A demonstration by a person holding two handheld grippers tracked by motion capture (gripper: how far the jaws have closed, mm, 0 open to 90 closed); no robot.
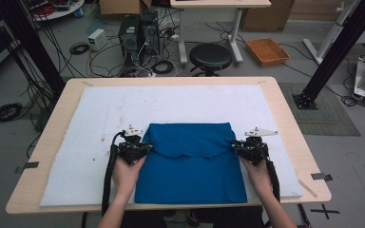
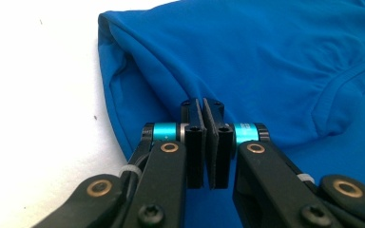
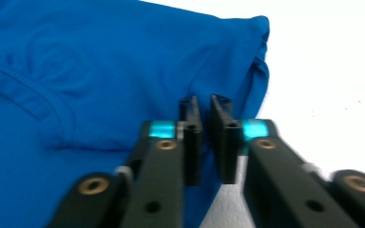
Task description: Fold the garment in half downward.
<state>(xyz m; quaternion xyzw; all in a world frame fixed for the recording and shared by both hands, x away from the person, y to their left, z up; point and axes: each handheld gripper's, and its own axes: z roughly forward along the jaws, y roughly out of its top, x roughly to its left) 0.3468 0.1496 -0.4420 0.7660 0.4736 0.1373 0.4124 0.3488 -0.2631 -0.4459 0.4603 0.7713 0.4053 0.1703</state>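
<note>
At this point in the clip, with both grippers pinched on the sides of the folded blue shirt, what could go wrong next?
1. The left gripper pinches right at the edge of the blue shirt; it may hold only the top layer, so lifting could undo the fold.
2. The right gripper also bites close to the edge, so cloth could slip out under tension.
3. With grips on opposite sides, uneven pulling might skew the shirt or drag it across the white pad.

No readable text, label, brand, number or sign appears on anything in these views.
</note>
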